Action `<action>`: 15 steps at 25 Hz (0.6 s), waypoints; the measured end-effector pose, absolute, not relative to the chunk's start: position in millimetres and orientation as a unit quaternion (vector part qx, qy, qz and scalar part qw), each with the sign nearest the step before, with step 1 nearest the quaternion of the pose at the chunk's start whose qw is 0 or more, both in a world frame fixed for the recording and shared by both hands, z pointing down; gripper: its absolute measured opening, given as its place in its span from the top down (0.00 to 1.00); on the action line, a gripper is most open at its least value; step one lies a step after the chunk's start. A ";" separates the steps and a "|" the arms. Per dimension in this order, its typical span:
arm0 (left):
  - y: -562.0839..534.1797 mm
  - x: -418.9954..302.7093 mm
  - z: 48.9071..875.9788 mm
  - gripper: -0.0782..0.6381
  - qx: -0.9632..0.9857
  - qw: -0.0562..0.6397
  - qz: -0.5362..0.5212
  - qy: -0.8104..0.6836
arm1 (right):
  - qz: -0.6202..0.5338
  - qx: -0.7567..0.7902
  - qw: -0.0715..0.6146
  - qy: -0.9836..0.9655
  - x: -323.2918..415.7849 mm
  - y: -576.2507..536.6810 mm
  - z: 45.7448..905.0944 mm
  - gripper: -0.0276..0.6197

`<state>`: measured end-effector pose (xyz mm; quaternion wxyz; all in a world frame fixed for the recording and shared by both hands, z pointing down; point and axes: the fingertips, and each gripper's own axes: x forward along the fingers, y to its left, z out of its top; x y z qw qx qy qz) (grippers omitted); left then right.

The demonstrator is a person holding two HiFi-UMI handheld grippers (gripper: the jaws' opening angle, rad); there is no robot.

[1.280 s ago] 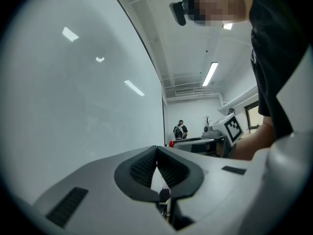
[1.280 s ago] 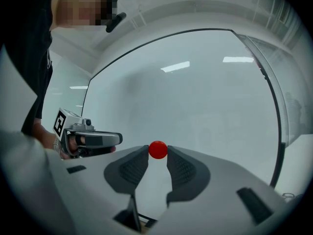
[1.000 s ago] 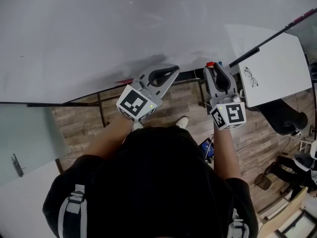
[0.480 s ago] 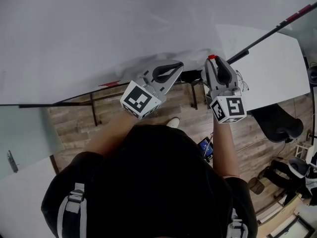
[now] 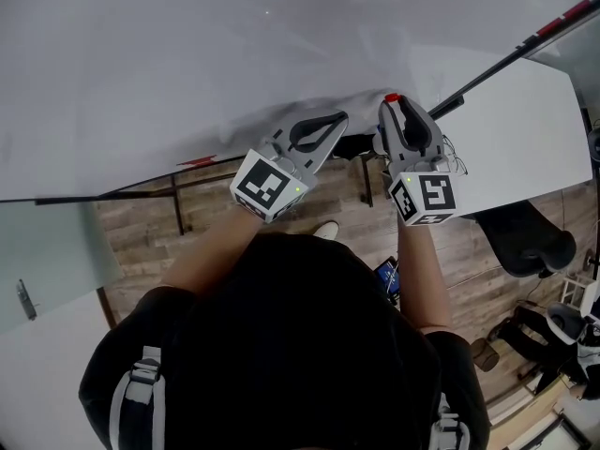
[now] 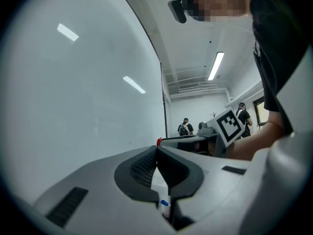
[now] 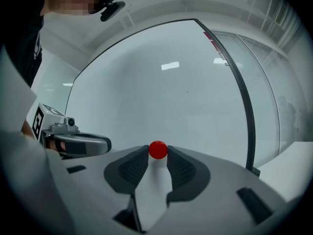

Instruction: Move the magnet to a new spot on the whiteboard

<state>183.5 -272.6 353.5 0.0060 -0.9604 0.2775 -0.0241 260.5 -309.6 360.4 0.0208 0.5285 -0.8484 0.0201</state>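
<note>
Right gripper view shows the right gripper [image 7: 157, 153] closed on the red magnet [image 7: 157, 150], which sits pinched between the very tips of its jaws; the whiteboard [image 7: 171, 97] fills the space behind it, its black edge rising to the right; whether the magnet touches the board cannot be told; head view puts the magnet [image 5: 392, 97] low on the whiteboard [image 5: 234, 54], right of its middle, at the tip of the right gripper [image 5: 390, 104]; the left gripper [image 5: 336, 120] hangs just beside it to the left, also pointed at the board; left gripper view shows the left gripper [image 6: 157, 149] with its jaw tips pressed together and nothing between them.
</note>
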 end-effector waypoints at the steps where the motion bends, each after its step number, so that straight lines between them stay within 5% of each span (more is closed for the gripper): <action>1: -273.1 184.6 354.7 0.88 -0.960 0.005 -0.026 0.279 | 0.021 0.527 0.020 -0.849 261.1 -311.0 360.3 0.78; 15: -279.7 185.3 354.3 0.88 -0.955 0.005 -0.030 0.296 | 0.024 0.519 0.009 -0.854 261.9 -326.2 361.9 0.77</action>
